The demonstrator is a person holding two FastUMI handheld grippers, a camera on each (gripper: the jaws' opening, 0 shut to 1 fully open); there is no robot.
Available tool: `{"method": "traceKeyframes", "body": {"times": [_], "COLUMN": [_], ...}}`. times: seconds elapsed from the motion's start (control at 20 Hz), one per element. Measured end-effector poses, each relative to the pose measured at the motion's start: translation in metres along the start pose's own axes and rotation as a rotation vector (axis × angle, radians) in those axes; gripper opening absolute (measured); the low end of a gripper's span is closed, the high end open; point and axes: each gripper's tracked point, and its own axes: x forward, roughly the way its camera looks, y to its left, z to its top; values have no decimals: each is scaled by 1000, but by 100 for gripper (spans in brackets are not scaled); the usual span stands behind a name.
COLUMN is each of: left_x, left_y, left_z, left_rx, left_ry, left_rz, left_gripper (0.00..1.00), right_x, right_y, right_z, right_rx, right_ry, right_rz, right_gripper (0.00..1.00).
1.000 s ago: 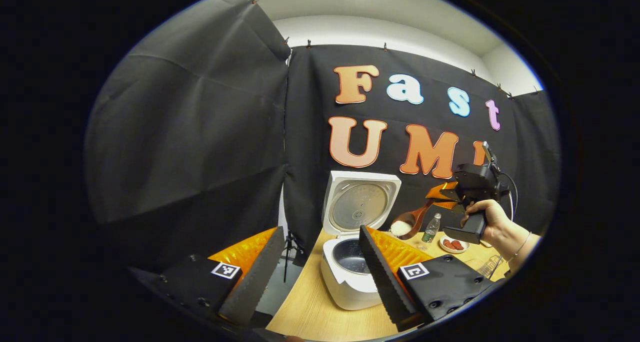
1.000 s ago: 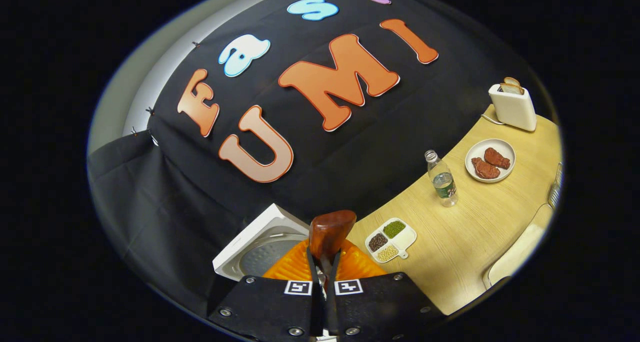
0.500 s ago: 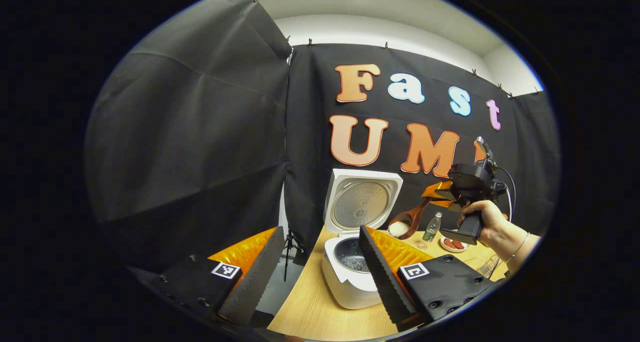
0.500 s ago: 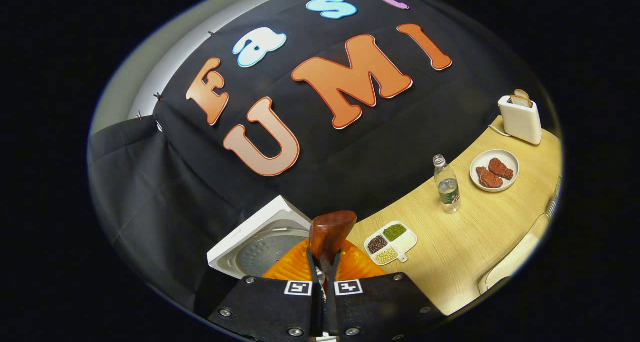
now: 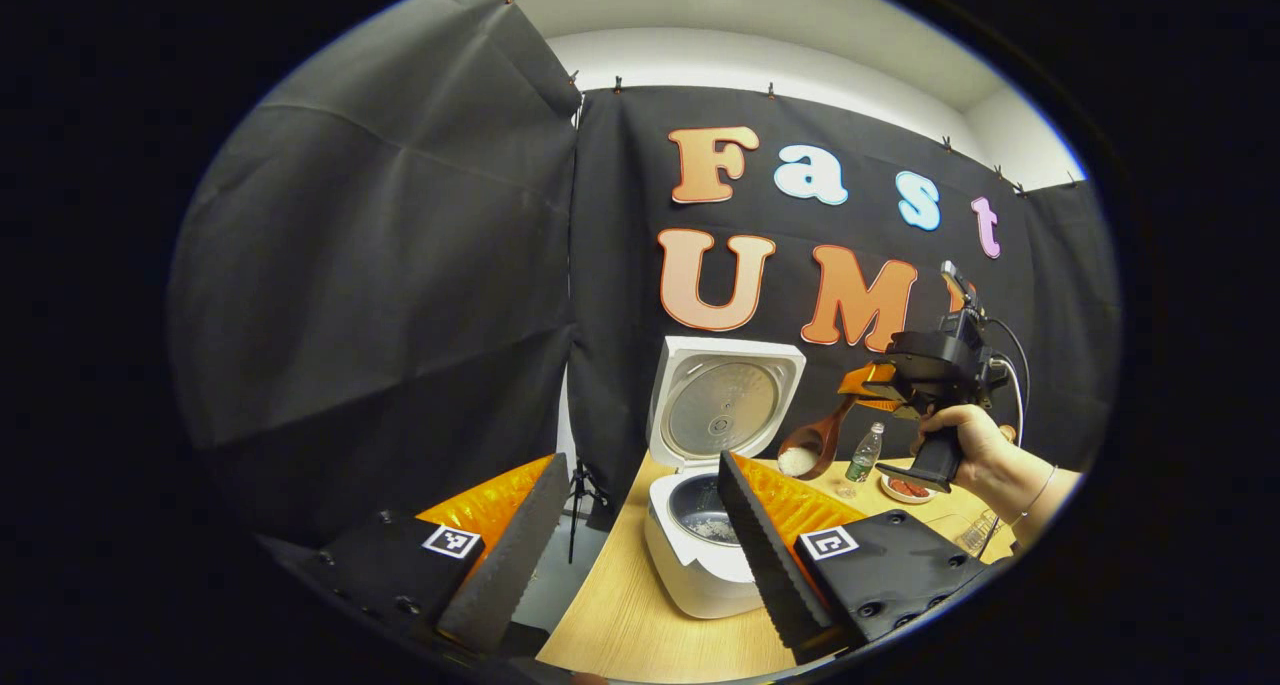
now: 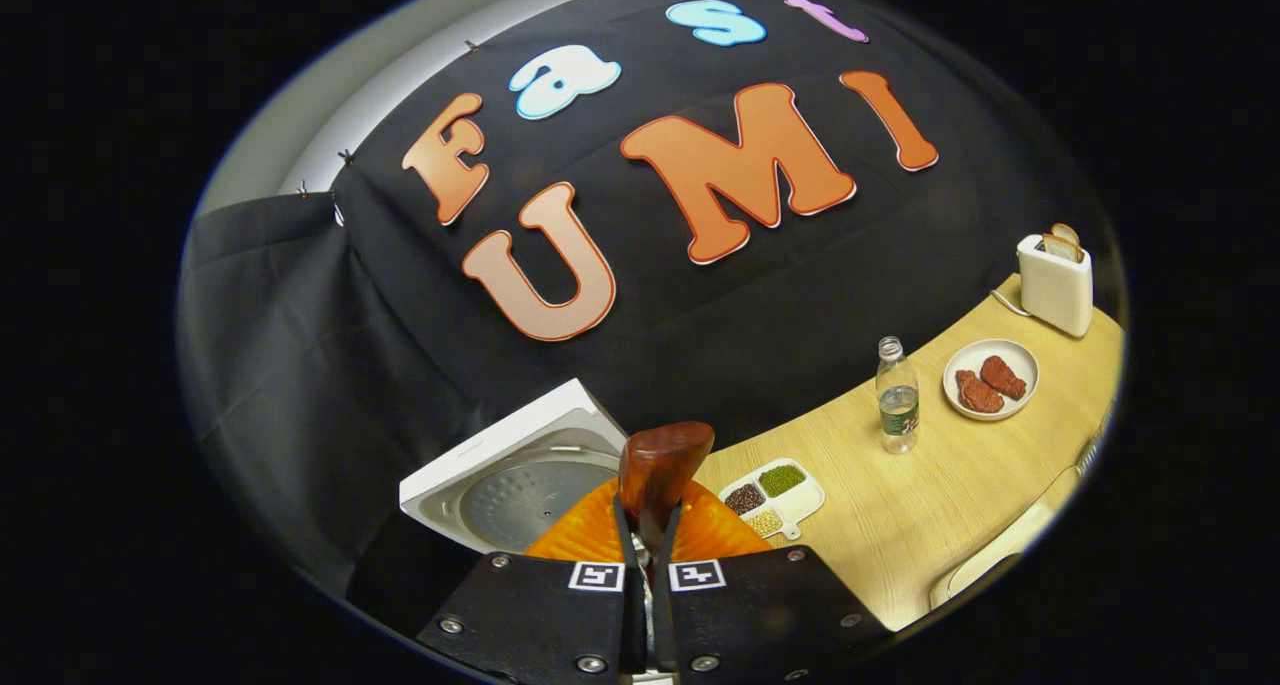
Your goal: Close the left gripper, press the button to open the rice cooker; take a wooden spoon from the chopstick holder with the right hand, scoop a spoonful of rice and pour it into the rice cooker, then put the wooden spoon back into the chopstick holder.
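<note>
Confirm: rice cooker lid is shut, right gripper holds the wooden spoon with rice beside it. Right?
Not quite. The rice cooker lid is open, standing upright, as the left gripper view shows. The rest holds: the right gripper holds the wooden spoon with rice beside it.

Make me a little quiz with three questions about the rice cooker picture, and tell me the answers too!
1. True or false: the rice cooker has its lid up.
2. What does the right gripper hold? A) wooden spoon B) water bottle C) plate
3. Fill in: the spoon's bowl carries white ____.

Key:
1. True.
2. A: both fingers clamp the wooden spoon.
3. Rice; some already lies in the pot.
</note>
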Motion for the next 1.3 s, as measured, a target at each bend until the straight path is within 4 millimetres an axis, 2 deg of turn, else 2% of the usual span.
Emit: {"method": "traceKeyframes", "body": {"times": [0.3, 0.65, 1.3], "left_x": [-1, 0, 3], "left_y": [3, 2, 3], "left_z": [0, 3, 2], "left_rx": [-2, -6, -5], "left_ry": [3, -1, 1], "left_rz": [9, 6, 9], "left_gripper": [100, 100, 100], "right_x": [-1, -7, -14], "right_y": [14, 39, 71], "right_z": [-1, 0, -21], "right_rx": [-89, -258, -517], "right_ry": [-14, -54, -74], "right_rz": [34, 86, 179], "right_gripper": [2, 2, 2]}}
